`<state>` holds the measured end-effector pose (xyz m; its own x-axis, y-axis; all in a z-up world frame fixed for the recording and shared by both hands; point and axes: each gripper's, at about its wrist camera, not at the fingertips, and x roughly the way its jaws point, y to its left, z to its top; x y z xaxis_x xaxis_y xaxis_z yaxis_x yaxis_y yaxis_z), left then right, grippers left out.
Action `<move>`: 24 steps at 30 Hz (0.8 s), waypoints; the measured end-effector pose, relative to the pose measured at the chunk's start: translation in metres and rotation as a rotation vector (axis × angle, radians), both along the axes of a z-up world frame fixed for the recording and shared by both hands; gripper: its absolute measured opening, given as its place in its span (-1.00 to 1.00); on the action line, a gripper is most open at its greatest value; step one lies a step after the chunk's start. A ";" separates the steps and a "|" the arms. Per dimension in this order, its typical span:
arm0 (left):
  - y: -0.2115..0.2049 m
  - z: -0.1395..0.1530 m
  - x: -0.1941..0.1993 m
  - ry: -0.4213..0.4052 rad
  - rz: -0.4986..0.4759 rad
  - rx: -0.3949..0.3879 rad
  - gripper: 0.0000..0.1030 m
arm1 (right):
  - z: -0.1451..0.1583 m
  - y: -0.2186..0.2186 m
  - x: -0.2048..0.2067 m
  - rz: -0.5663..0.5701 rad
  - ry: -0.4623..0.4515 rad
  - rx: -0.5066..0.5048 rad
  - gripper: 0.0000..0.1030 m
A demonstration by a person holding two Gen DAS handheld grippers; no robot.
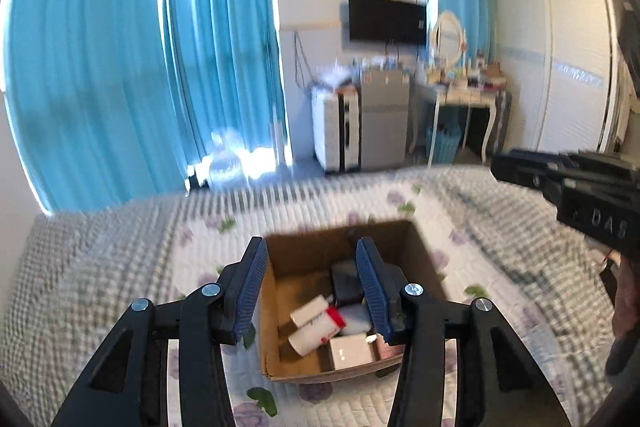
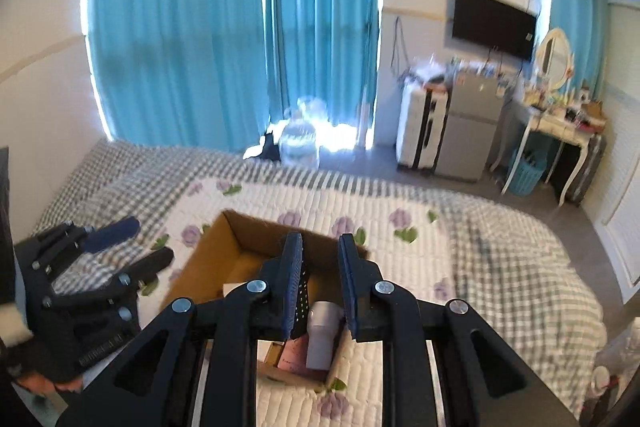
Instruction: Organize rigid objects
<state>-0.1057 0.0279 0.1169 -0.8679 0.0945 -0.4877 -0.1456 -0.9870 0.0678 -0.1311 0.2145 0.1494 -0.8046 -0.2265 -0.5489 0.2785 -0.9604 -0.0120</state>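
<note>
Well clear of bed edges, cardboard box sits mid-quilt, holding white-red tube, dark block, white carton. Left gripper above box, jaws wide apart, holding nothing. Right gripper over box, jaws narrowly parted, empty; grey cylinder below. Bare quilt at 3 o'clock of box; floor at 12.
</note>
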 end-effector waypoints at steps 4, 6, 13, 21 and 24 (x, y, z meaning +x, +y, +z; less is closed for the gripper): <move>0.005 0.036 0.048 0.105 -0.008 0.004 -0.05 | 0.035 0.007 0.059 -0.028 0.111 0.015 -0.65; 0.007 0.045 0.068 0.142 -0.014 0.010 -0.05 | 0.047 0.013 0.090 -0.049 0.162 0.002 -0.65; -0.002 0.031 0.122 0.176 0.026 0.071 -0.05 | 0.042 0.024 0.162 -0.070 0.238 -0.107 -0.65; -0.013 -0.015 0.130 0.168 0.084 0.079 -0.05 | 0.000 0.012 0.188 -0.055 0.286 -0.101 -0.65; -0.015 -0.041 0.135 0.184 0.102 0.062 -0.05 | -0.029 0.010 0.187 -0.058 0.274 -0.092 -0.65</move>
<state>0.0297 0.0126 0.0758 -0.9482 0.0265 -0.3166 -0.0354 -0.9991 0.0225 0.0557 0.2246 0.1207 -0.9331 -0.2148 -0.2884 0.2218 -0.9751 0.0085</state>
